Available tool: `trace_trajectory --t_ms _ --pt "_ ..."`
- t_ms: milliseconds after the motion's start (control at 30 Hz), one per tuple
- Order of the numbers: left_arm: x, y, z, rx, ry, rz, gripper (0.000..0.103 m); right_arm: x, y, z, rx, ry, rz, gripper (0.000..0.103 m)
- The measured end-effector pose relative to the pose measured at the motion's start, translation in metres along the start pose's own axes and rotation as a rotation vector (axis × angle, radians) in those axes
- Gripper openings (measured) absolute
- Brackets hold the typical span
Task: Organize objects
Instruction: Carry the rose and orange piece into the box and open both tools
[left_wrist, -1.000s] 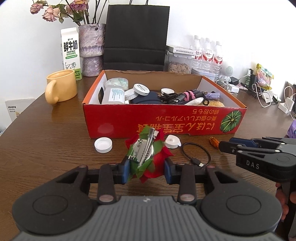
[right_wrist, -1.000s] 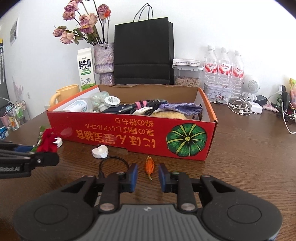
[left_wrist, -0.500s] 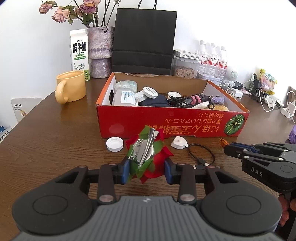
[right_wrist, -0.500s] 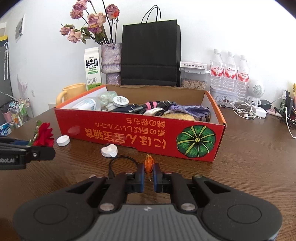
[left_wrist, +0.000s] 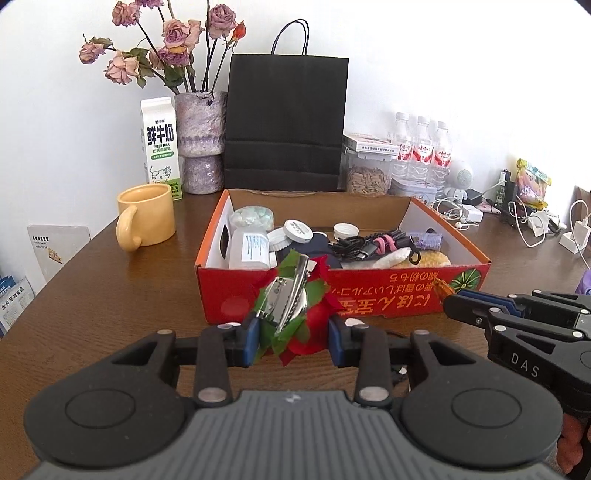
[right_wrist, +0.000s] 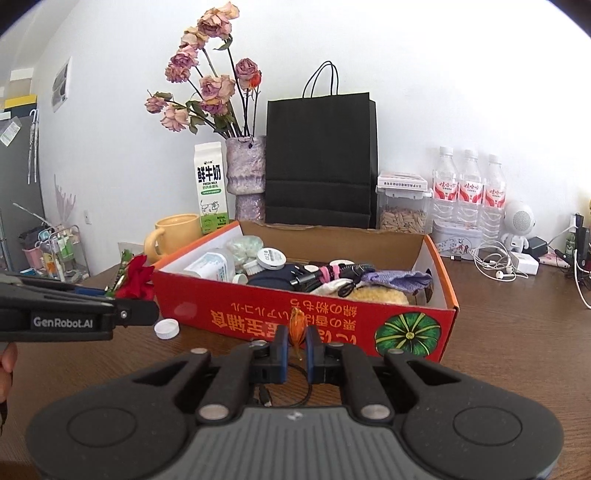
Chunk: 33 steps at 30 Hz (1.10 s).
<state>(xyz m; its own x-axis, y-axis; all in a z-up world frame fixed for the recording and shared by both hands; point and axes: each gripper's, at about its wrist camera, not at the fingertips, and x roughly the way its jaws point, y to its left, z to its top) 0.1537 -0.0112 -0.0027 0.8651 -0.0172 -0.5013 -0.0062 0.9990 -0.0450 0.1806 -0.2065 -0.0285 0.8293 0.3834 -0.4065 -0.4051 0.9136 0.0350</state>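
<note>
Flower clip (left_wrist: 291, 312) sits clamped between left tongs (left_wrist: 291, 341) pads.

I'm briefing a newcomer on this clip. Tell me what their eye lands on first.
The open red cardboard box in the middle of the brown wooden table, crammed with cables, jars and cloths. In front of it, the left gripper is clamped on a red fabric flower with green leaves and a metal hair clip, and the right gripper pinches a small orange hair clip. Behind stand a black paper bag and dried pink roses.
</note>
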Motion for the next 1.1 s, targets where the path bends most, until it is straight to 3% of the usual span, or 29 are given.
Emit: trace_trajectory --t_ms 300,700,1100 --pt "0.023 -0.006 0.033 0.006 -0.049 -0.007 0.037 0.019 0.002 0.032 -0.029 -0.049 0.011 0.009" --pt "0.088 -0.016 0.075 0.0 -0.071 -0.011 0.037 0.08 -0.017 0.076 -0.032 -0.086 0.009 0.009" --pt "0.147 -0.012 0.091 -0.003 -0.028 -0.017 0.037 0.134 -0.039 0.081 -0.045 -0.027 0.018 0.009"
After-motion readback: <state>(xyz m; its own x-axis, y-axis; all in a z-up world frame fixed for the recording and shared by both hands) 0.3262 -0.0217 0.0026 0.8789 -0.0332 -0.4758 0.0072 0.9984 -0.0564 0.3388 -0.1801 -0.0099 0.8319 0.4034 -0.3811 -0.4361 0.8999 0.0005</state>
